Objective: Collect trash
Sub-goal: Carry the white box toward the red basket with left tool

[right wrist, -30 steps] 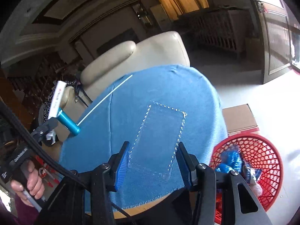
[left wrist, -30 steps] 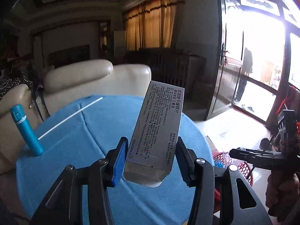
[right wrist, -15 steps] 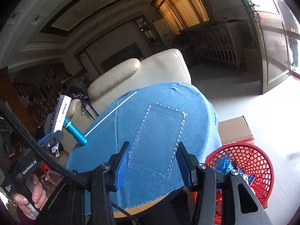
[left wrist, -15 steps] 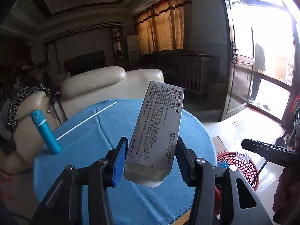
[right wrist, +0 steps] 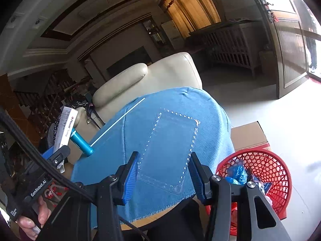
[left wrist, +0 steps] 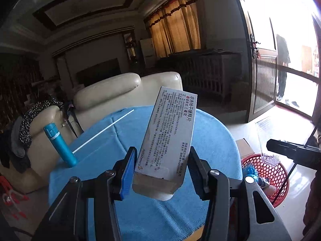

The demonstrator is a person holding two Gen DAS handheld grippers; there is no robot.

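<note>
My left gripper (left wrist: 161, 170) is shut on a grey medicine box (left wrist: 170, 138) with printed text and holds it tilted above the blue-clothed round table (left wrist: 212, 140). The box also shows in the right wrist view (right wrist: 65, 128), at the left. My right gripper (right wrist: 163, 172) is shut on a clear plastic tray (right wrist: 170, 150) with dimpled edges, held above the table edge; the tray also shows in the left wrist view (left wrist: 268, 140), over the basket. A red mesh basket (right wrist: 268, 164) with blue wrappers stands on the floor to the right.
A teal bottle (left wrist: 60, 144) stands at the table's left edge. A long white stick (left wrist: 104, 134) lies across the cloth. A cream sofa (left wrist: 120, 92) is behind the table. A cardboard box (right wrist: 250, 136) sits beside the basket.
Both grippers have risen and drawn back from the table with their loads still held. The basket shows more fully in both views.
</note>
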